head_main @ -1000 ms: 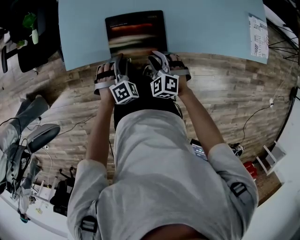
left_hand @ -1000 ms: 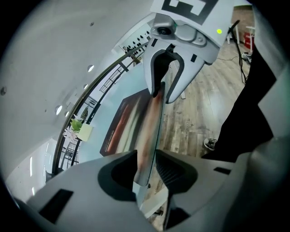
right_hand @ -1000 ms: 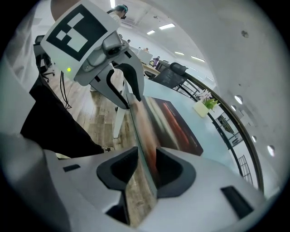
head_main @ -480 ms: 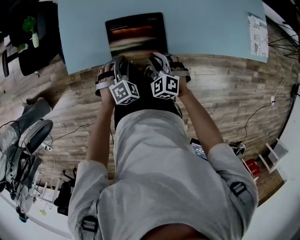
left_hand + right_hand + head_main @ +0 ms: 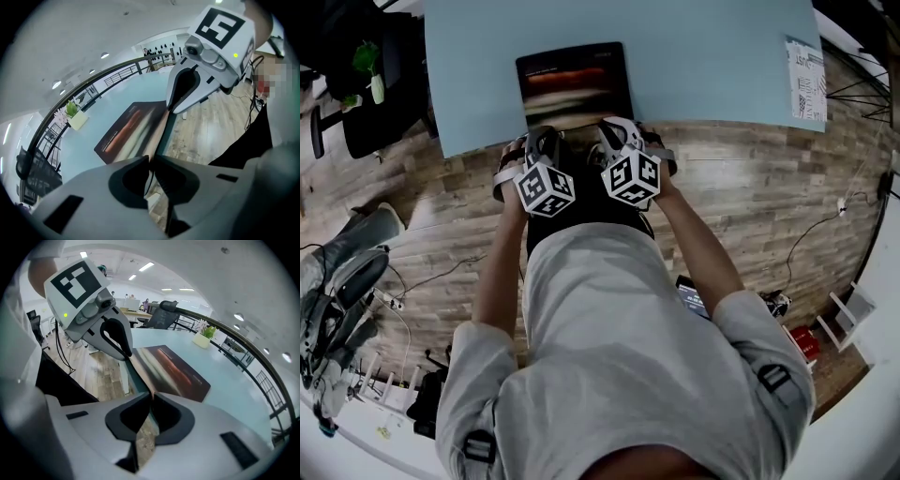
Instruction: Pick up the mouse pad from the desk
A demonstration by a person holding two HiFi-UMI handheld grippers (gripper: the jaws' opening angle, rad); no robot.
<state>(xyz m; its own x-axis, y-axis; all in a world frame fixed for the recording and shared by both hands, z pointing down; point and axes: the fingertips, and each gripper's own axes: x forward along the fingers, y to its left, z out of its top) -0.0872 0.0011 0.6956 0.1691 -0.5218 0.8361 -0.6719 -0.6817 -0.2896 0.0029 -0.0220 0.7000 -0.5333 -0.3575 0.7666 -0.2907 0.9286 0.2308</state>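
The dark mouse pad (image 5: 575, 80) with a red-orange streak lies on the light blue desk (image 5: 703, 56), its near edge at the desk's front edge. My left gripper (image 5: 542, 139) is at the pad's near left corner and my right gripper (image 5: 614, 133) at its near right corner. In the left gripper view the left gripper (image 5: 151, 159) has its jaws closing, with the thin edge of the pad (image 5: 126, 133) pinched between the tips. The right gripper (image 5: 152, 394) does the same on the pad (image 5: 176, 369). Each gripper view also shows the other gripper beside the pad.
A printed sheet (image 5: 804, 80) lies at the desk's far right corner. A small potted plant (image 5: 370, 70) stands left of the desk. An office chair (image 5: 356, 272) and cables are on the wooden floor (image 5: 750, 187) to the left and right of the person.
Both grippers' jaws have closed from wide open onto the pad's near edge. Both hands have rolled a little while staying at the desk's front edge.
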